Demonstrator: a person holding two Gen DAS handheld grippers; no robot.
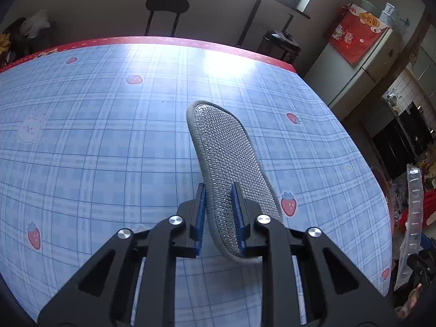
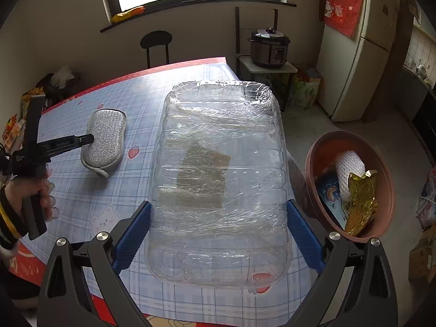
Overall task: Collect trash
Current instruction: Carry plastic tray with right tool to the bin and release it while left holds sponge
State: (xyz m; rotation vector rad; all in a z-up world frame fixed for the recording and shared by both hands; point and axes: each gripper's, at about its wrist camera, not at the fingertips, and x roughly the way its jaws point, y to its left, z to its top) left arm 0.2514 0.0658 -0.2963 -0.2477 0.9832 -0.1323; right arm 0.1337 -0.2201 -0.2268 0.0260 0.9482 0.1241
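A grey mesh scouring pad lies on the blue checked tablecloth. My left gripper is shut on its near end, blue pads pressing both faces. The right wrist view shows the same pad with the left gripper's tip on it and a hand around the handle. My right gripper is shut on a clear plastic tray wrapped in cling film, held by its long sides over the table's right part. That tray shows at the left wrist view's right edge.
A brown basin beside the table's right edge holds a white foam net, a gold wrapper and a blue packet. A black stool, a rice cooker on a stand and a fridge stand beyond the table.
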